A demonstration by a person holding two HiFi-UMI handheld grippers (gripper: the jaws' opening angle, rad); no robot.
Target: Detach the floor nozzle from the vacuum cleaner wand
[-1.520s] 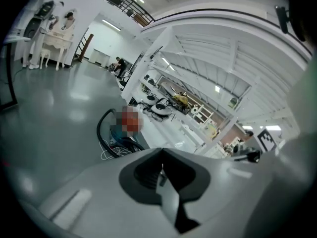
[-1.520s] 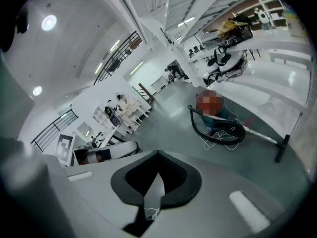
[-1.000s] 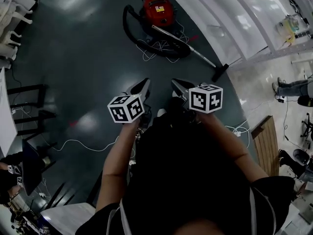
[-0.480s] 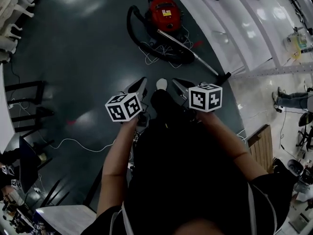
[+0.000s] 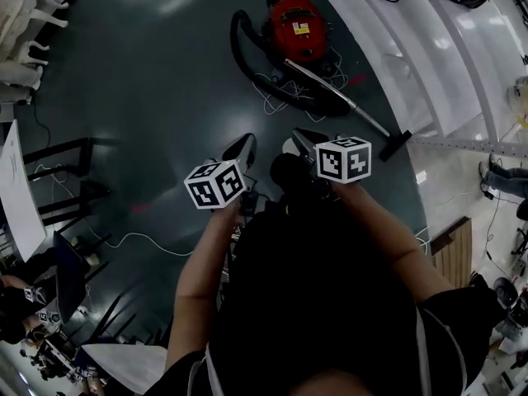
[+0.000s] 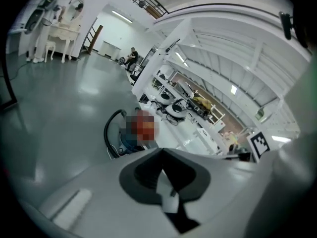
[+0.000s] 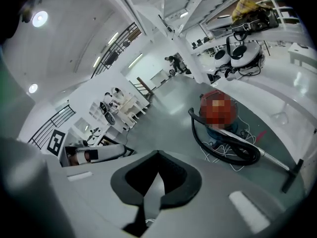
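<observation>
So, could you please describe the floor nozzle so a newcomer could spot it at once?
Find the red vacuum cleaner on the dark floor. A silver wand slants away from it, and the floor nozzle is the black bar across its far end, straight where the black hose curls.

dark floor (image 5: 165,81), red vacuum cleaner (image 5: 299,28), floor nozzle (image 5: 403,144)

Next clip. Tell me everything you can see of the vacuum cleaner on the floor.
The vacuum cleaner is a red canister with a pale label on top, standing on the dark glossy floor. A black hose loops from it round its near side to a silvery metal wand, which slants low over the floor to a black floor nozzle, still attached. Loose white cord lies tangled under hose and wand. Nothing but the floor and cord touches it.
</observation>
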